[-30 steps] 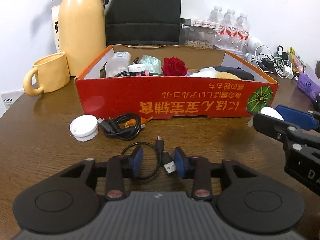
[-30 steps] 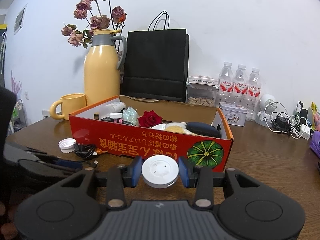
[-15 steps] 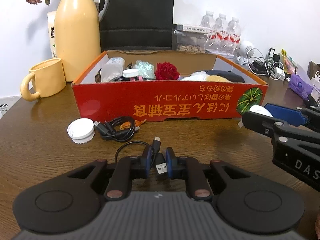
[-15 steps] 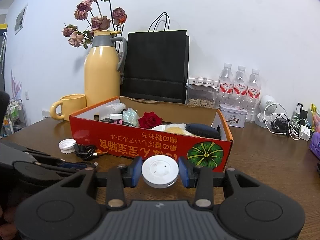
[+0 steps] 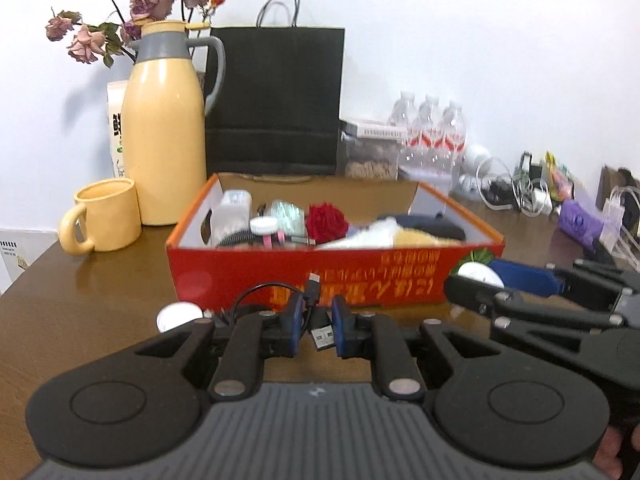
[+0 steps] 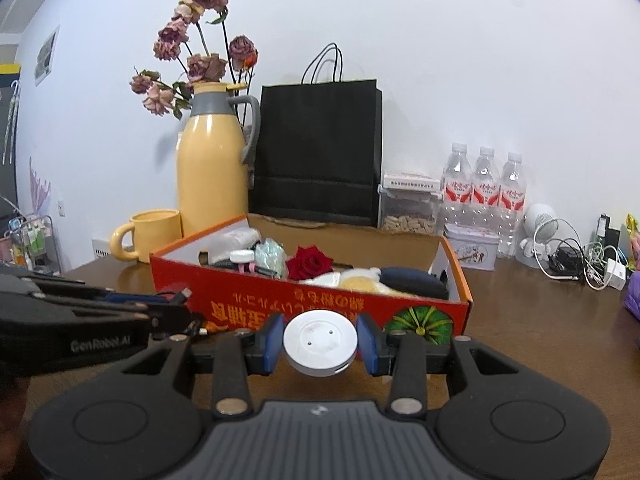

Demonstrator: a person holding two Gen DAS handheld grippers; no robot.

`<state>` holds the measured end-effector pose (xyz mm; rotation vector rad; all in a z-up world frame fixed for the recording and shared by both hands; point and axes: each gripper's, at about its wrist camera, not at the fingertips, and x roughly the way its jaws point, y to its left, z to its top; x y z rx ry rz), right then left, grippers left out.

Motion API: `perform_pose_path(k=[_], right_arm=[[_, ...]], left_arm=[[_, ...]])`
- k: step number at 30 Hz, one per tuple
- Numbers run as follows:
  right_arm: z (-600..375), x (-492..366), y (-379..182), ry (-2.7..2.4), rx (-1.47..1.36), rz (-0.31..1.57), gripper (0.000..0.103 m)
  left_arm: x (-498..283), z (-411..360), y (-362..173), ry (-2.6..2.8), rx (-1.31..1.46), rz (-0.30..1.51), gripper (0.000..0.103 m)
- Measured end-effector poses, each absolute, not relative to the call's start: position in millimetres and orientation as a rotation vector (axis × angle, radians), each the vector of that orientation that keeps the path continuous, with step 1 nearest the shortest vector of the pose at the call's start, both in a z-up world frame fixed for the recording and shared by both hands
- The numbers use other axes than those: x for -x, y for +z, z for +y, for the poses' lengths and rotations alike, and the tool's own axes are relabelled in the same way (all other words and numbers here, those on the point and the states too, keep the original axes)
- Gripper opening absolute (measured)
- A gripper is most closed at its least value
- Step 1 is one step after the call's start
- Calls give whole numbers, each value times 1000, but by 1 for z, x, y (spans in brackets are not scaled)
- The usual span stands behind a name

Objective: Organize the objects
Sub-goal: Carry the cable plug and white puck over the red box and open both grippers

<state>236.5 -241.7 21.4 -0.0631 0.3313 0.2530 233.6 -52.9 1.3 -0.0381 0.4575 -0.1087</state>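
Note:
My left gripper (image 5: 315,322) is shut on a short black USB cable (image 5: 316,312), lifted off the wooden table (image 5: 100,292) in front of the red cardboard box (image 5: 248,280). The cable's loop and small plug stick up between the blue pads. My right gripper (image 6: 320,342) is shut on a white round disc (image 6: 320,342), held level just before the box's (image 6: 240,300) green pumpkin picture. In the left wrist view the right gripper (image 5: 480,280) reaches in from the right with the disc. The box holds a red rose (image 6: 310,266), bottles and soft items.
A white lid (image 5: 178,316) and a coiled black cable lie on the table left of my left gripper. Behind the box stand a yellow mug (image 5: 106,220), a yellow thermos (image 5: 168,140) with dried flowers, a black paper bag (image 6: 318,152) and water bottles (image 6: 484,188). Tangled chargers (image 6: 580,264) sit far right.
My left gripper closed on the USB cable and lifted it off the table toward the box. The right gripper held still with the white disc.

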Motion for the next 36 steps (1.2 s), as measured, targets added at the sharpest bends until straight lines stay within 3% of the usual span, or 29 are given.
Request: perform_pose_path(k=[14, 34, 35, 36], right_arm=[[-229, -296, 50, 179, 16, 269, 38], [-222, -378, 26, 158, 72, 324, 38], [-222, -378, 26, 157, 71, 328, 38], [-222, -379, 25, 156, 70, 336, 38]], left_arm=[[-295, -52, 37, -32, 91, 380, 16], [-373, -47, 19, -11, 77, 419, 17], [-372, -47, 19, -12, 79, 417, 17], [-371, -47, 19, -7, 79, 412, 24]])
